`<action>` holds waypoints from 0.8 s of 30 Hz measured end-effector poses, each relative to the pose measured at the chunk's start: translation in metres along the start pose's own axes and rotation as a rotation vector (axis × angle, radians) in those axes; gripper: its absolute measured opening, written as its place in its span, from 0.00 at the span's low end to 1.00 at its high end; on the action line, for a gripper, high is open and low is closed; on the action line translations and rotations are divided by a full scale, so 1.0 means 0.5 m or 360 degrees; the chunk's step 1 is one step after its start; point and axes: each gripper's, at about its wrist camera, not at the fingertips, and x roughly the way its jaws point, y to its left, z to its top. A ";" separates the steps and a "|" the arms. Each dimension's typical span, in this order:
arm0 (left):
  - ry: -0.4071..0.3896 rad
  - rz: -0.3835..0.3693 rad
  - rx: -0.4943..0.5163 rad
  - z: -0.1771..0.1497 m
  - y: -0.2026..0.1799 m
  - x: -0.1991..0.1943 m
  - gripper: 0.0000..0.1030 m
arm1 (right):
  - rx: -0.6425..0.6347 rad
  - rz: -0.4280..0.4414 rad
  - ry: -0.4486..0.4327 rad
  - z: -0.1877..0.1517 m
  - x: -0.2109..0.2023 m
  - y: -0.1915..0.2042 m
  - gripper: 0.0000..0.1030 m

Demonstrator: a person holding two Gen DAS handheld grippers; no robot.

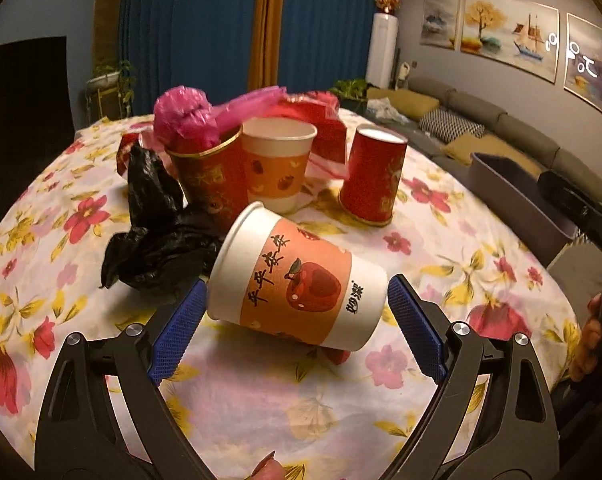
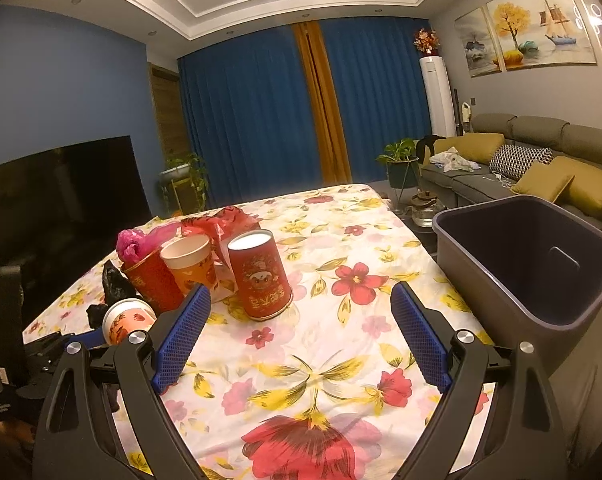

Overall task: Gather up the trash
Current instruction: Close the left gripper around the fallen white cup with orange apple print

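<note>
Tipped paper cup (image 1: 297, 280) lies between wide-spread left fingers (image 1: 181, 332); right fingers (image 2: 181, 336) wide, empty.

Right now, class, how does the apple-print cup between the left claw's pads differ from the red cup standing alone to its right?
The apple-print cup lies on its side; the red cup stands upside down. The apple-print cup is white with an orange band, the red cup red all over with gold print. Both are paper cups on the floral tablecloth.

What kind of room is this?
Most likely a home living room: a grey sofa with cushions, a dark television, blue curtains, and a table under a floral cloth.
</note>
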 end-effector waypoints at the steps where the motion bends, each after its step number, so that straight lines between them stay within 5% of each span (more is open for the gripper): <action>1: 0.0002 -0.0007 0.0001 -0.001 0.000 0.000 0.87 | 0.0000 0.0001 0.0001 0.000 0.000 -0.001 0.86; 24: 0.0045 -0.0006 0.0078 0.014 -0.030 0.020 0.86 | -0.0013 0.0031 0.0024 0.003 0.011 0.011 0.86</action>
